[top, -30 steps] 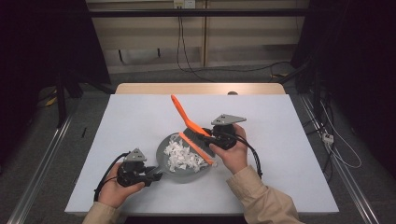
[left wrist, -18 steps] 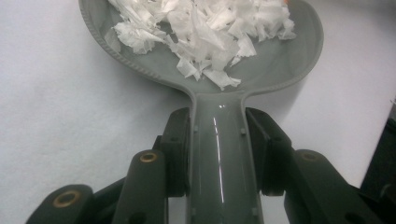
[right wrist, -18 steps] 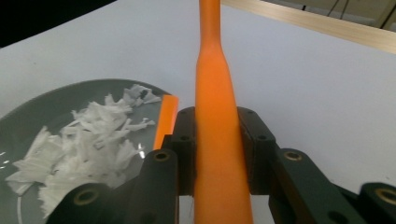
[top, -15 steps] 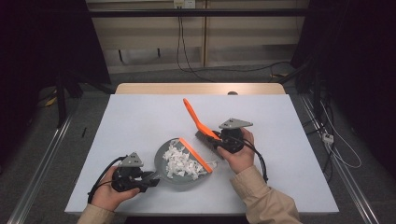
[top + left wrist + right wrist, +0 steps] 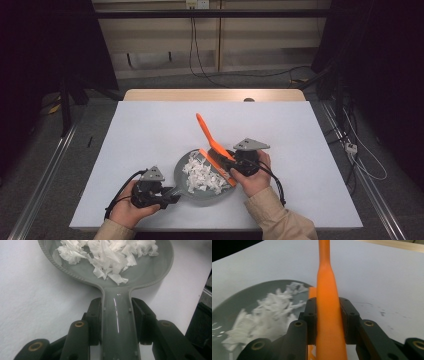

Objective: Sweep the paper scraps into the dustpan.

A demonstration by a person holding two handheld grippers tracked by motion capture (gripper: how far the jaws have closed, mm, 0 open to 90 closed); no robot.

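Here, left gripper (image 5: 161, 196) clenched on the grey pan's handle (image 5: 120, 325), fingers (image 5: 95, 320) pressing it from both sides; pan (image 5: 181, 172) flat on the white surface (image 5: 150, 130), bowl lying straight ahead of those fingers, long axis running from handle out through the bowl. Right gripper (image 5: 234, 165) clamped on the orange spatula (image 5: 209, 135), shaft (image 5: 328, 315) passing up between its fingers (image 5: 348, 320), handle end rising beyond them. Blade (image 5: 219, 167) sloping down below the fingers, over the pan's near rim, beside the white paper shreds (image 5: 202, 172). Shreds heaped just ahead and to one side of the right fingers. Right hand nearer; likely next, blade swept sideways into the heap while the left steadies.
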